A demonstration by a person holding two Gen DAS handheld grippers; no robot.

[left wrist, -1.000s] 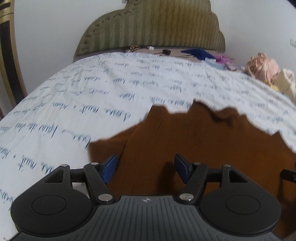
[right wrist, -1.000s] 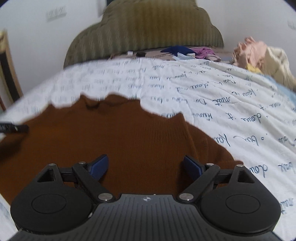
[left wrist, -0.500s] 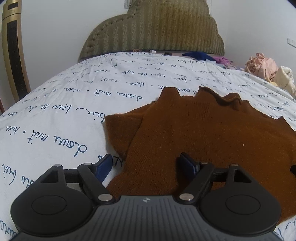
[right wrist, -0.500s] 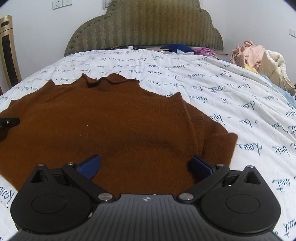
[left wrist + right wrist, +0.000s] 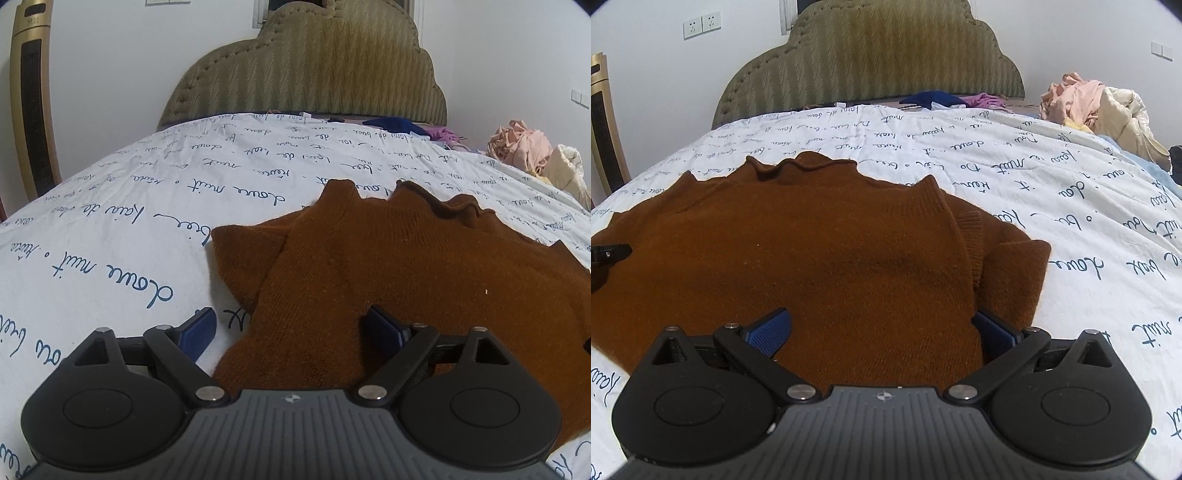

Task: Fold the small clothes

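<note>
A small brown knit sweater (image 5: 406,266) lies flat on the white bedspread with blue writing (image 5: 147,221), neck towards the headboard, both short sleeves spread out. It also shows in the right wrist view (image 5: 812,258). My left gripper (image 5: 291,328) is open over the sweater's near left hem, its left finger over the bedspread. My right gripper (image 5: 882,328) is open over the near right hem, beside the right sleeve (image 5: 1015,273). Neither holds cloth. The left gripper's tip (image 5: 609,253) shows at the left edge of the right wrist view.
A green padded headboard (image 5: 306,74) stands at the far end. A pile of pink and cream clothes (image 5: 1097,107) lies at the far right of the bed. Blue and purple garments (image 5: 945,99) lie near the headboard. A gold stand (image 5: 31,103) is at the left.
Both grippers have drawn back towards the near hem and risen, so more of the sweater shows. The sweater now lies flat, and both grippers stay open.
</note>
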